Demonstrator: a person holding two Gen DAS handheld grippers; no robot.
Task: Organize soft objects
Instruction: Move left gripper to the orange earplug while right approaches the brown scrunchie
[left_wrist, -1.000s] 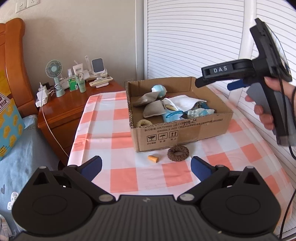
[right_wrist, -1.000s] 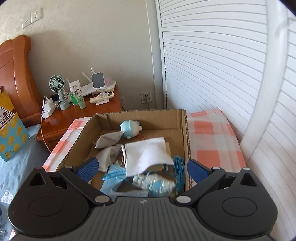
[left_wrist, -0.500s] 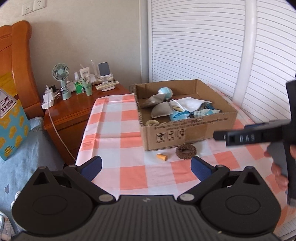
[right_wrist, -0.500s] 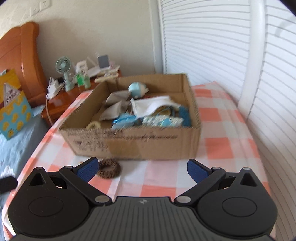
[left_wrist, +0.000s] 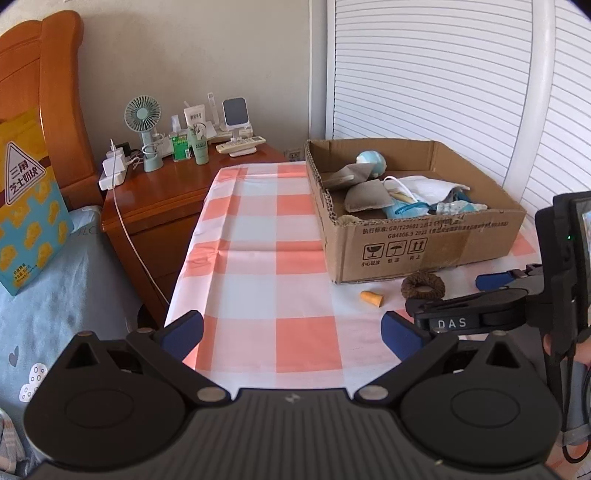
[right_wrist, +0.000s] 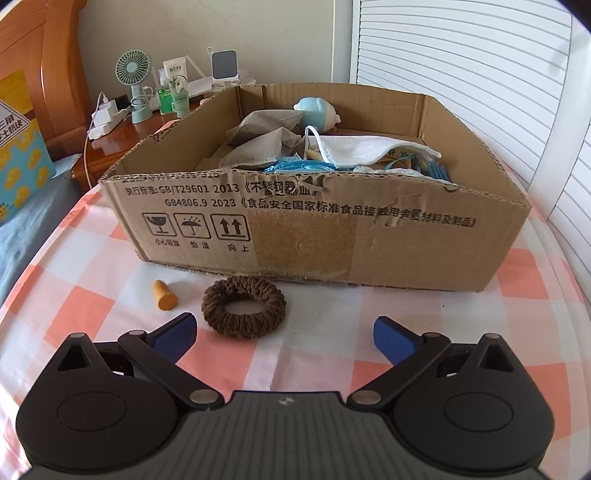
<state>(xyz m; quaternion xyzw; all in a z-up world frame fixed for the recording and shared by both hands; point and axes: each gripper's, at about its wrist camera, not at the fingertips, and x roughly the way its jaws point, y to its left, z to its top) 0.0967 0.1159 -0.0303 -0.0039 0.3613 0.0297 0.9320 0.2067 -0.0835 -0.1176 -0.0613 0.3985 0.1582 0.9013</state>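
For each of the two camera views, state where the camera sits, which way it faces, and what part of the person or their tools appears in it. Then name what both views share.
Left wrist view: sits on the left gripper, held back from the table, facing along the checked cloth toward the nightstand; shows its own open fingers, the right gripper and a hand.
Right wrist view: sits on the right gripper, low near the table, facing the cardboard box; shows only its own open fingers.
Shared: box, brown hair tie, orange earplug, fan.

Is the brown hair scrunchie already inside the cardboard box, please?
No, the brown scrunchie lies on the checked tablecloth in front of the cardboard box, beside a small orange earplug.
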